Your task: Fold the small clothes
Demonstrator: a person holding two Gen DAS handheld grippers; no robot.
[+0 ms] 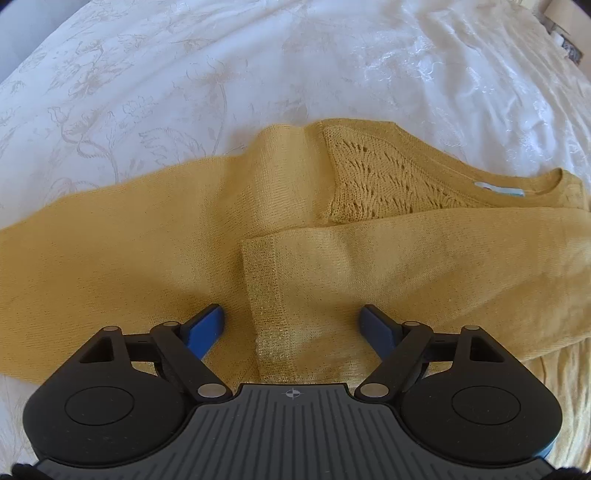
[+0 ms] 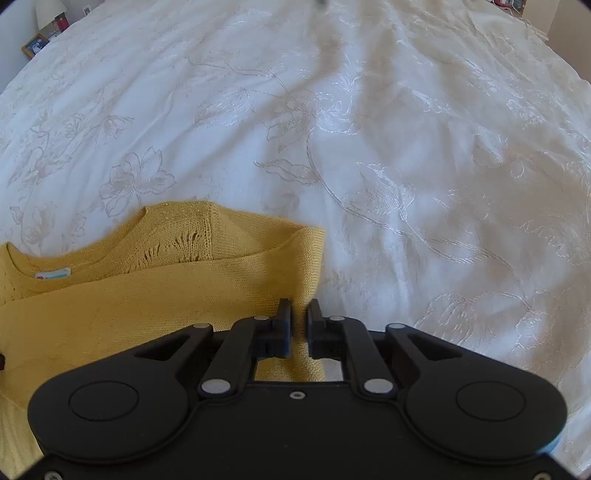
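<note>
The mustard knit sweater [image 1: 155,236] lies on the white embroidered bedspread [image 2: 406,147]. The right gripper [image 2: 298,317] pinches the sweater's folded edge; that thin hold could slip. The left gripper [image 1: 291,317], jaws wide, hovers over the sleeve cuff [image 1: 264,288] and may drag it askew.

The yellow sweater [image 1: 147,236] runs off the left wrist view's left and right edges. Its neck label [image 2: 52,275] is too small to read. The framed picture [image 2: 35,45] and lamp [image 2: 50,11] are blurred, partly cropped.
</note>
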